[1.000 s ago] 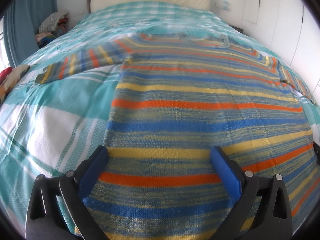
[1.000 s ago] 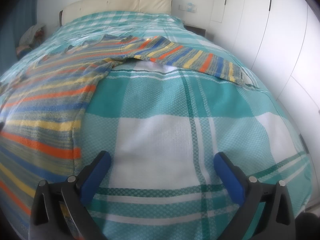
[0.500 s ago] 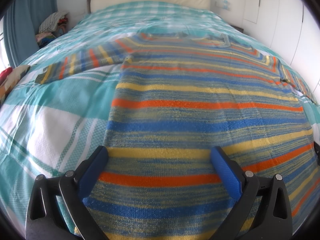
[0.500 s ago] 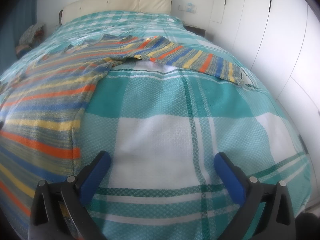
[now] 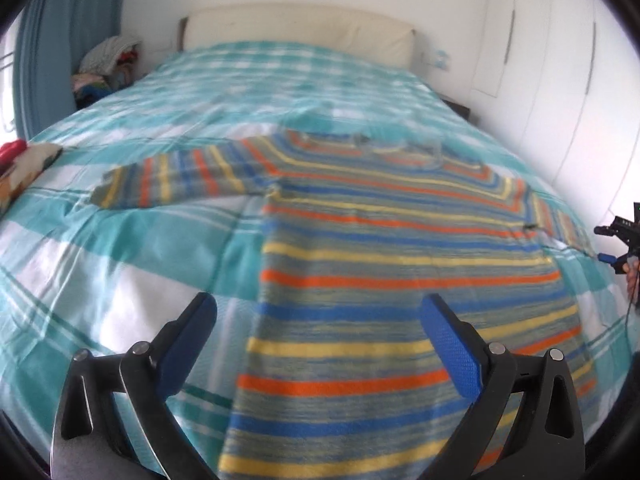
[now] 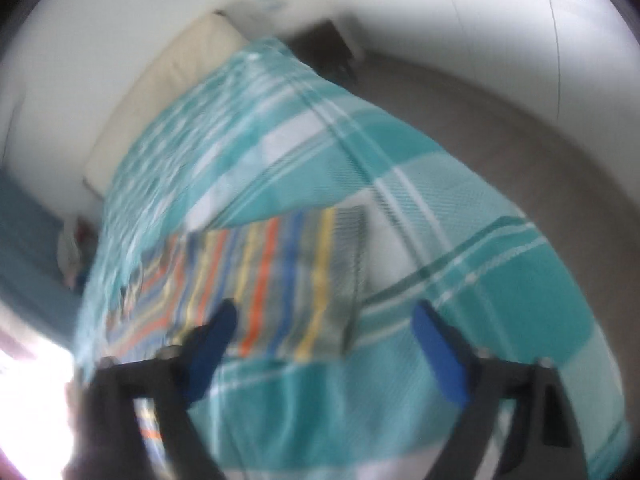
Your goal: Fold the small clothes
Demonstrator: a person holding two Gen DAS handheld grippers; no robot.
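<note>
A striped sweater point(image 5: 392, 280) in blue, orange and yellow lies flat on the bed, sleeves spread to both sides. My left gripper point(image 5: 318, 324) is open and empty above the sweater's lower left edge. My right gripper point(image 6: 324, 332) is open and empty, just above the cuff end of the right sleeve point(image 6: 280, 276); this view is blurred. The right gripper also shows at the far right edge of the left wrist view point(image 5: 618, 248).
The bed has a teal and white plaid cover point(image 5: 120, 264) and a cream headboard point(image 5: 296, 32). A pile of clothes point(image 5: 108, 64) sits at the far left by a blue curtain. White wardrobe doors point(image 5: 560, 80) stand on the right.
My left gripper has pulled back and shifted left, off the sweater's middle. My right gripper has swung fast forward and tilted, now over the right sleeve's cuff. Both stay open.
</note>
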